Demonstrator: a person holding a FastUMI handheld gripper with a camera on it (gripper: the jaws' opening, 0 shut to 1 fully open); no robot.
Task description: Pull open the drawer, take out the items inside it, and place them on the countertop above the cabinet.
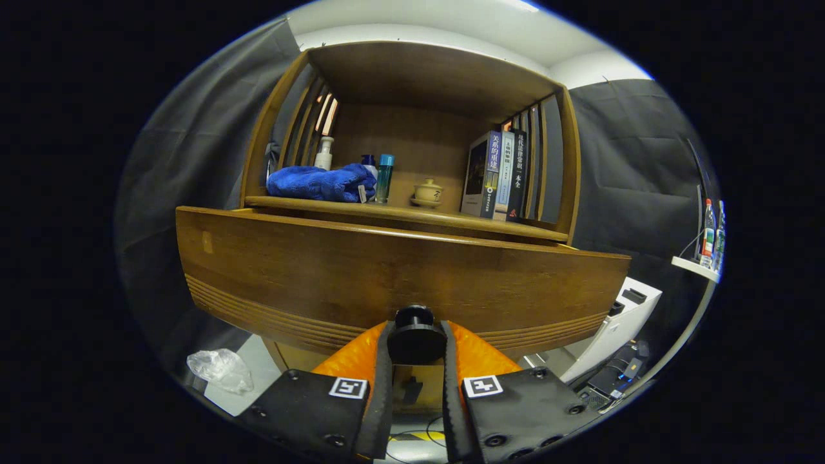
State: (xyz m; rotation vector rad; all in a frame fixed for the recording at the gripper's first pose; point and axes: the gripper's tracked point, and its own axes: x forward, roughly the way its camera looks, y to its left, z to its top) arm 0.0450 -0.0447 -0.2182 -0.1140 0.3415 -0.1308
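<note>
A wooden drawer front [361,270] with grooved lines along its lower edge stands pulled out from the cabinet, close in front of me. Its round black knob [416,338] sits between my two fingers, and my gripper [416,345] is shut on that knob, one finger pressing each side. The drawer's inside is hidden behind its front panel. Above it runs the wooden countertop [445,218], carrying a blue towel [319,182], a white pump bottle [325,153], a blue-capped bottle [385,177], a small lidded ceramic cup [428,192] and three upright books [499,175].
Slatted wooden side walls and a top board enclose the shelf space over the countertop. A crumpled clear plastic bag [220,368] lies low to the left. A white box-shaped device [622,322] stands low to the right, and bottles [711,238] sit on a small white shelf further right.
</note>
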